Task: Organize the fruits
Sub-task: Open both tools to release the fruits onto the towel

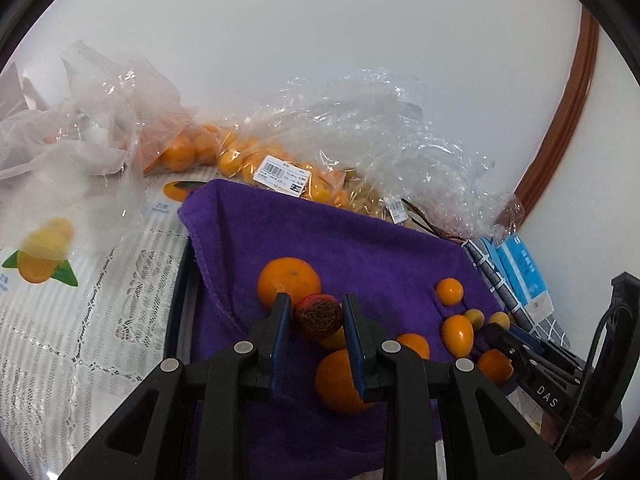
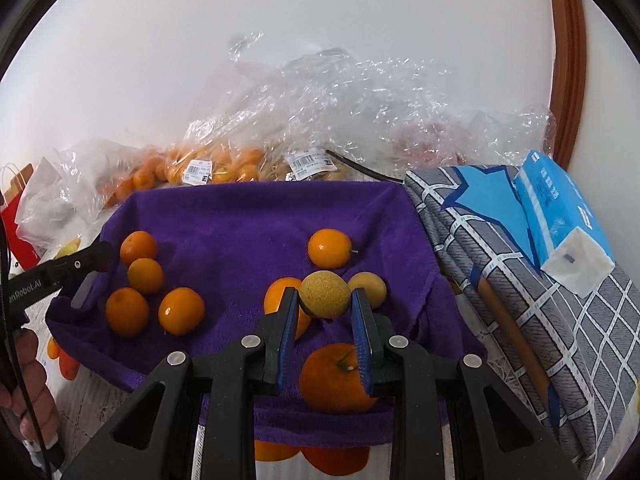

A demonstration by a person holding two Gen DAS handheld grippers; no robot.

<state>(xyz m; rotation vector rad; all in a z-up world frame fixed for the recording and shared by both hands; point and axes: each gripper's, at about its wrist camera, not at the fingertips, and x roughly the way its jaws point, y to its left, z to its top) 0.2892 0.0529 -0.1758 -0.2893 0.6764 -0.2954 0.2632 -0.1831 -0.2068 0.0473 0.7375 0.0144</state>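
Observation:
A purple towel (image 1: 360, 248) lines a container and carries several oranges and small kumquats. My left gripper (image 1: 316, 306) is shut on a dark red, rough-skinned fruit (image 1: 318, 318), held above the towel just in front of a large orange (image 1: 288, 280). My right gripper (image 2: 325, 300) is shut on a rough yellow round fruit (image 2: 325, 294) over the same purple towel (image 2: 256, 220), with a stemmed orange (image 2: 336, 376) lying below its fingers. The right gripper also shows at the right edge of the left wrist view, and the left one at the left edge of the right wrist view.
Clear plastic bags of small oranges (image 1: 240, 156) with price labels lie behind the towel against the white wall. A blue tissue pack (image 2: 560, 216) rests on a grey checked cloth (image 2: 520, 280) to the right. A lace tablecloth (image 1: 80, 320) covers the left side. A person's hand (image 2: 36, 380) is at lower left.

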